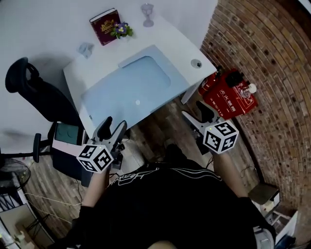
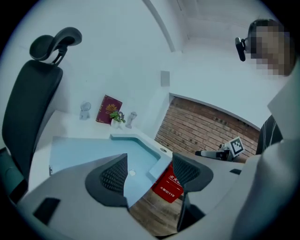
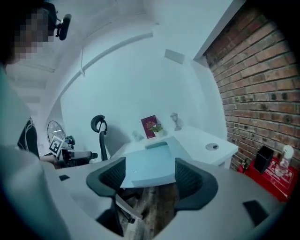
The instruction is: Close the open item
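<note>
A flat light-blue slab [image 1: 129, 90] with a small white mark at its middle lies on the white desk [image 1: 182, 58]; it also shows in the left gripper view [image 2: 93, 152] and the right gripper view [image 3: 152, 164]. No frame shows plainly which item stands open. My left gripper [image 1: 112, 124] hovers below the desk's near edge, jaws open and empty [image 2: 150, 172]. My right gripper [image 1: 197, 110] hangs off the desk's near right corner, above the wooden floor, also open with nothing between its jaws [image 3: 150, 177].
At the desk's far side stand a dark red book [image 1: 104, 26], a small plant [image 1: 121, 30] and a glass goblet [image 1: 147, 13]. A black office chair [image 1: 34, 92] and a low cabinet [image 1: 68, 138] are at the left. A red box [image 1: 226, 96] sits by the brick wall [image 1: 272, 58].
</note>
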Available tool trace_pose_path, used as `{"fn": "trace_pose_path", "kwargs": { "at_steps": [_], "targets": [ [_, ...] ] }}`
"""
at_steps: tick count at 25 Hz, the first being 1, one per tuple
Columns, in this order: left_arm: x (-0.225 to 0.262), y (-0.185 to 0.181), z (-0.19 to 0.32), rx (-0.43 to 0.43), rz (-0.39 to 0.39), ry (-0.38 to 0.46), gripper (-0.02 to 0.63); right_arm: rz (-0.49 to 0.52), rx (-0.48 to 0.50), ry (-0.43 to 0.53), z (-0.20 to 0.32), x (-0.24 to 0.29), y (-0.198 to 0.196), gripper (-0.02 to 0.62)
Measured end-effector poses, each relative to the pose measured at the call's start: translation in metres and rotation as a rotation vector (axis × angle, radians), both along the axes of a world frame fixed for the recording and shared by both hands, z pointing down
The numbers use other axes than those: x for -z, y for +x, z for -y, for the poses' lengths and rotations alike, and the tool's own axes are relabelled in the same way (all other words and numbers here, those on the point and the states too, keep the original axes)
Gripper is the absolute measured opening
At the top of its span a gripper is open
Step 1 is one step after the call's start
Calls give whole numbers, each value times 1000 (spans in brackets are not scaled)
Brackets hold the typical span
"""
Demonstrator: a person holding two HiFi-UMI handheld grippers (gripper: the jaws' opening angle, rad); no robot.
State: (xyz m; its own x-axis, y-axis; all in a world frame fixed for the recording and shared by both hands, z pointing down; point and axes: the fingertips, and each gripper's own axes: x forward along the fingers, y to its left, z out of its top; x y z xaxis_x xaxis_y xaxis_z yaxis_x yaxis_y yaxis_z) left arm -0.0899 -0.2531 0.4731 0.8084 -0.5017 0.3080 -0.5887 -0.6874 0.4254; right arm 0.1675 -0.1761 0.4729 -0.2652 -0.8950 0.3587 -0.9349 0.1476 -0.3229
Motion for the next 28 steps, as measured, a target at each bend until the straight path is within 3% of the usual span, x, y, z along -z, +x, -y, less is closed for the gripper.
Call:
{"fn": "trace_pose_path", "kwargs": {
  "at_steps": [6,12,22,28],
  "targets": [
    [0,19,36,170,31,-15,302,-36,143,-58,85,-20,29,339],
    [-9,19,45,321,58,-41,302,-102,202,-161,144,-69,51,341],
    [-29,-30,22,517,93,-100,302,-179,208,-274,185,-124,55,377],
    [-56,-80,8,611,106,-152,302,-233,214,-294,185,-130,52,356]
  ]
}}
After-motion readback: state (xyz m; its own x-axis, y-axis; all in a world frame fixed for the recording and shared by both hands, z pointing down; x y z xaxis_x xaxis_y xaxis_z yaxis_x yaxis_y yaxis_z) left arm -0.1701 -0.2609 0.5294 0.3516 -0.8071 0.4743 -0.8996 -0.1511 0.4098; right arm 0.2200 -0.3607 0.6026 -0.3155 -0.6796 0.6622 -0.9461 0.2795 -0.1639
